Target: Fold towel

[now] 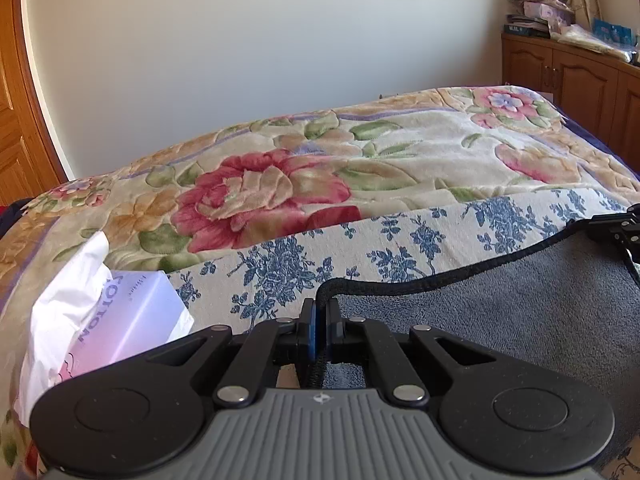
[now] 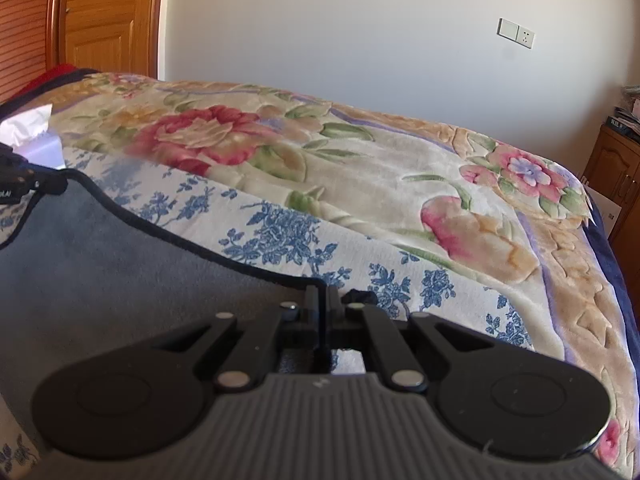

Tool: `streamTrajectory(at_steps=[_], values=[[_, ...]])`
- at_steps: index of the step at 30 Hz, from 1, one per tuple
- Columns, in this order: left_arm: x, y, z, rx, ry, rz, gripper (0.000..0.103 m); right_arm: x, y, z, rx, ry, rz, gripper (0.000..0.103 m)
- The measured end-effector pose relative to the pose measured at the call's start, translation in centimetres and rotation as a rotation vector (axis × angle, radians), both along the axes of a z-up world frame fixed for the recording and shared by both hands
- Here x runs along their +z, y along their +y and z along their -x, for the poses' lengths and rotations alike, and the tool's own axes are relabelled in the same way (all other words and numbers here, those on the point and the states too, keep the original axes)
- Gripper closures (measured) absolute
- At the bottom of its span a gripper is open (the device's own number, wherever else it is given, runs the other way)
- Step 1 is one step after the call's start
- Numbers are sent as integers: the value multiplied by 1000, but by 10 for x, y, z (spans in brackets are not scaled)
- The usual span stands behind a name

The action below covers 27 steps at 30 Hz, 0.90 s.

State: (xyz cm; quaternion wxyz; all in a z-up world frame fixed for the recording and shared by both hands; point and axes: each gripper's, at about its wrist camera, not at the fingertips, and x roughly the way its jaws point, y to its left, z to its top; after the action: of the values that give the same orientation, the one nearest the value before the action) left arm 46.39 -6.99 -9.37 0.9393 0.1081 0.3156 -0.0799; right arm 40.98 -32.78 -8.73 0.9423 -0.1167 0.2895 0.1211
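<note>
A grey towel with a black stitched hem lies stretched over the bed between my two grippers; it also shows in the right wrist view. My left gripper is shut on the towel's left corner at the hem. My right gripper is shut on the towel's right corner. The right gripper shows at the right edge of the left wrist view, and the left gripper at the left edge of the right wrist view. The hem sags in a curve between them.
The bed carries a blue-flowered white sheet and a thick floral blanket behind it. A tissue pack with white tissue lies at the left. A wooden cabinet stands at the right, a wooden door at the left.
</note>
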Motion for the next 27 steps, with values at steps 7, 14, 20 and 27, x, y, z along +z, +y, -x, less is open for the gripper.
streamTrajectory(at_steps=[7,14,20,27], values=[[-5,1,-3,10,19,14,87,-2,-2,-1,-7,15,-9,99],[-4,0,2,13,-17,30,35,-6,-3,1,-26,15,-18,84],[4,0,9,56,-55,31,13,0,-6,11,-37,-12,-49,48],[24,1,28,73,-76,51,3,18,-10,27,-58,-48,-106,29]])
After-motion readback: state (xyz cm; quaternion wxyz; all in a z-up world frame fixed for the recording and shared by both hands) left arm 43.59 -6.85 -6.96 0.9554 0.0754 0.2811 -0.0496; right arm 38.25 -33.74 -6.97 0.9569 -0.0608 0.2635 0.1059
